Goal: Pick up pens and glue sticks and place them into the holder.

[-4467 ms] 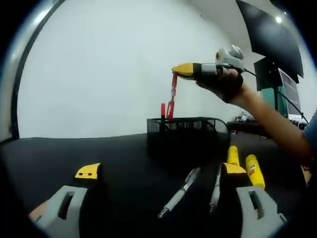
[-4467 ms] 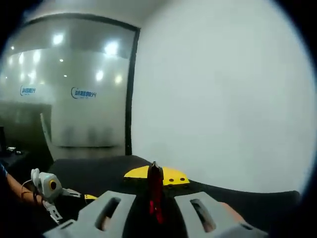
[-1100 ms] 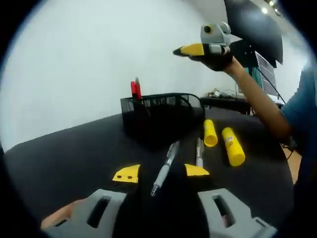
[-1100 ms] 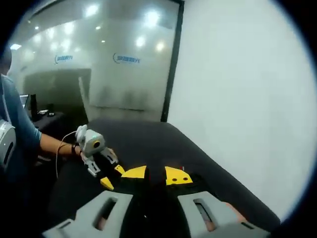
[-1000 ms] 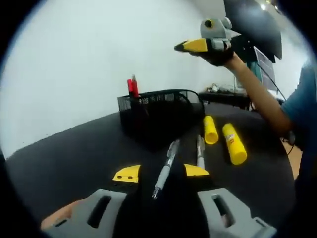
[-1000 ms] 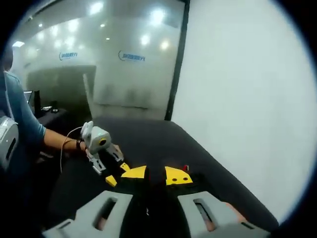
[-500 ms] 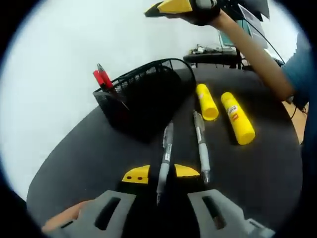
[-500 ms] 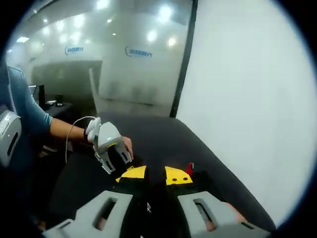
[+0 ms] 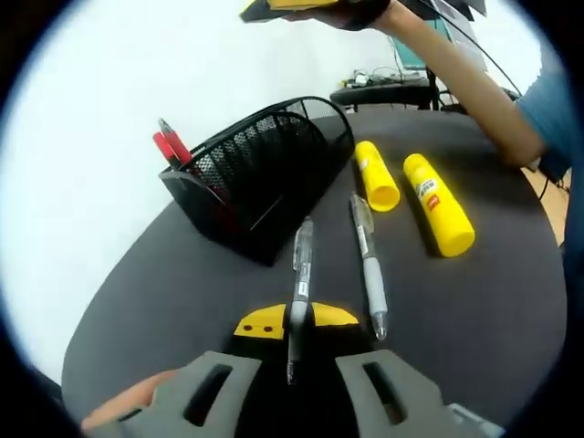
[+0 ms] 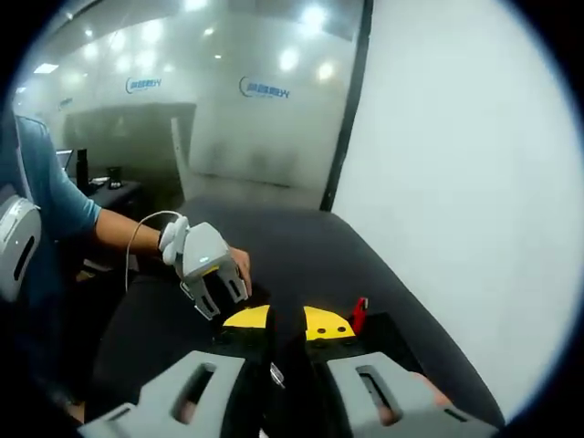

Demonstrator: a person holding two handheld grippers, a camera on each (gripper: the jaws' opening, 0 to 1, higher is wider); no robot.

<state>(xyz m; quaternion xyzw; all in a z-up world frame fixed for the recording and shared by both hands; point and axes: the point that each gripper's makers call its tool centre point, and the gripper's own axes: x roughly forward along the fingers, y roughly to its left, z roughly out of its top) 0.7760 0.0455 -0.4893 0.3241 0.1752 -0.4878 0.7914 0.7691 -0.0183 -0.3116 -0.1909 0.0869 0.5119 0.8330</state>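
A black mesh holder (image 9: 265,173) stands on the black table (image 9: 474,319) with red pens (image 9: 168,146) leaning in its far corner. My left gripper (image 9: 297,319) is shut on a grey pen (image 9: 301,274), whose tip points back toward the camera. A second grey pen (image 9: 367,265) lies just right of it. Two yellow glue sticks (image 9: 376,173) (image 9: 438,214) lie further right. My right gripper (image 10: 287,319) hovers high, its jaws a narrow gap apart with nothing between them. It also appears at the top edge of the left gripper view (image 9: 292,7). The left gripper (image 10: 208,270) shows below it.
A red pen tip (image 10: 359,315) marks the holder just beyond my right gripper. A person's arm (image 9: 456,73) reaches over the table from the right. Desks and monitors stand behind it. A white wall runs along the table's far side.
My left gripper has moved down over the grey pen and its jaws have narrowed from wide open onto it. The right gripper let go of its red pen earlier and stays high.
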